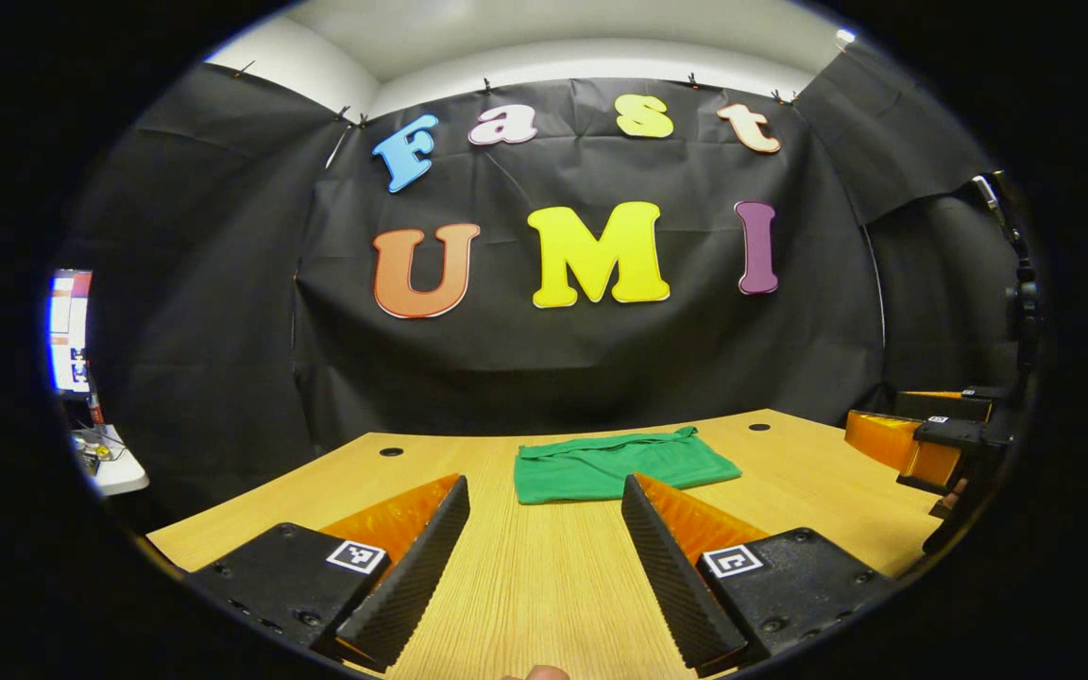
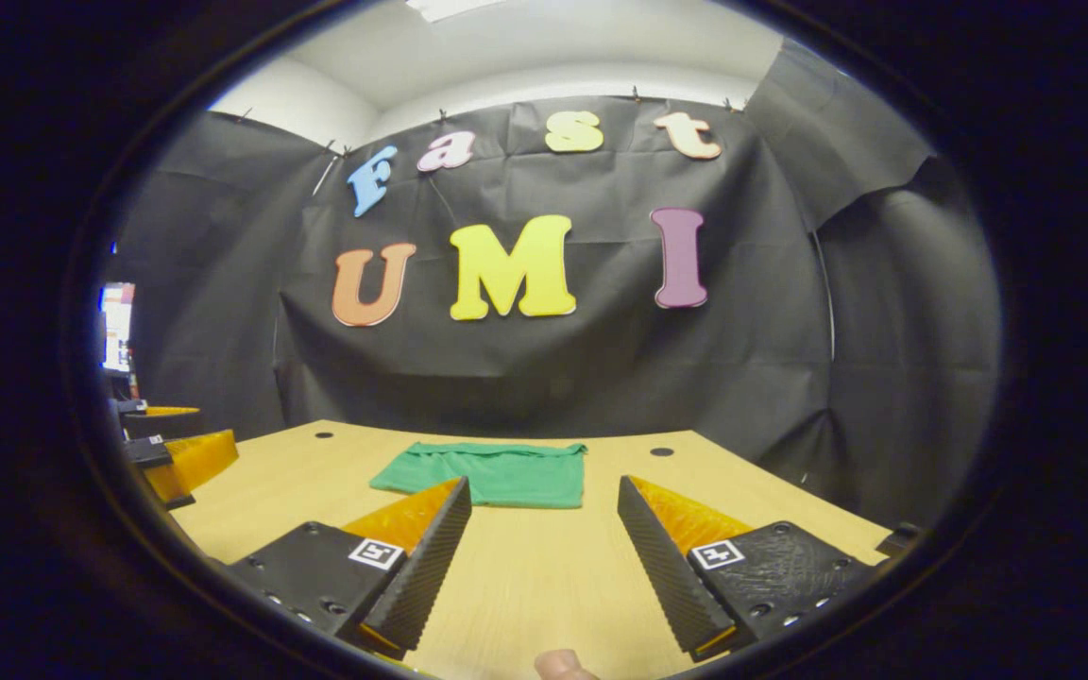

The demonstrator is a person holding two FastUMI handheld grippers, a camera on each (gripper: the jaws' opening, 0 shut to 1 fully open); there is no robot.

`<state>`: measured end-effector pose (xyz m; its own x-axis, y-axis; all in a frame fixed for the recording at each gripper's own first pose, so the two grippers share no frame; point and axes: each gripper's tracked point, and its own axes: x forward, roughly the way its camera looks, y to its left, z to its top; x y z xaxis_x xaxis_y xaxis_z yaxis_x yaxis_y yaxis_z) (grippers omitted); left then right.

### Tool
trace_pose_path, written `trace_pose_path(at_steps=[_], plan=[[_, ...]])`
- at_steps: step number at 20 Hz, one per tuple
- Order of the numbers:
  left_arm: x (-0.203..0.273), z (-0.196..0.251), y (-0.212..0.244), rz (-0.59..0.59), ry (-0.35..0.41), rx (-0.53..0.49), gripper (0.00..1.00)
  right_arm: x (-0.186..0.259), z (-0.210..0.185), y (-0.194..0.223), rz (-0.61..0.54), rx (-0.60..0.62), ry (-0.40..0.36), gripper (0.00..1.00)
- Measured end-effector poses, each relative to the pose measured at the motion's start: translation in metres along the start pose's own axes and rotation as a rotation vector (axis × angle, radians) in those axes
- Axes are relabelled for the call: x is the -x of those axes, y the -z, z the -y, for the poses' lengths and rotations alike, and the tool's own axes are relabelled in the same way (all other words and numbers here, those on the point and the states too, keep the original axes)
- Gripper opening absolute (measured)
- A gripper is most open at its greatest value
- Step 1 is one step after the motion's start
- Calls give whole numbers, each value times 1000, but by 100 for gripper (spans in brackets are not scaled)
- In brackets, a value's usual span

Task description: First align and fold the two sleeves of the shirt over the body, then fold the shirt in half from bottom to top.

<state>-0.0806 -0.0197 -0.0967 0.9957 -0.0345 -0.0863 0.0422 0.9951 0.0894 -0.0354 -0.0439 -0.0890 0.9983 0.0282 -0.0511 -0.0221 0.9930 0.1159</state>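
Note:
A green shirt (image 1: 615, 465) lies folded into a flat rectangle near the far middle of the wooden table (image 1: 544, 567); the right gripper view has the same shirt (image 2: 492, 474) a little left of centre. My left gripper (image 1: 544, 489) hovers open above the table, well short of the shirt, with nothing between its fingers. My right gripper (image 2: 544, 491) is open too, held back from the shirt's near edge. The right gripper (image 1: 941, 439) appears at the right edge of the left gripper view, and the left gripper (image 2: 171, 453) at the left edge of the right gripper view.
Two round cable holes (image 1: 391, 451) (image 1: 759, 427) sit near the table's far corners. Black cloth walls close the booth behind and beside the table. A lit screen (image 1: 69, 331) and a small white shelf (image 1: 114, 463) stand off to the left. A fingertip (image 2: 563, 664) peeks in at the bottom.

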Motion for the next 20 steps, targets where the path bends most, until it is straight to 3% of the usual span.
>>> trace_pose_path(at_steps=[4, 6, 11, 20], plan=[[13, -11, 1, -12, -37, 21, 100, 29, -1, 25, -32, 58, 9, 95], [13, -6, 1, -8, -21, 29, 100, 38, 2, 34, -58, 44, 7, 95], [13, 8, 10, -29, 21, 58, 100, 44, 26, 17, 5, 4, 73, 95], [13, 16, 13, -41, 10, 13, 100, 45, 15, 19, 45, 50, 62, 95]])
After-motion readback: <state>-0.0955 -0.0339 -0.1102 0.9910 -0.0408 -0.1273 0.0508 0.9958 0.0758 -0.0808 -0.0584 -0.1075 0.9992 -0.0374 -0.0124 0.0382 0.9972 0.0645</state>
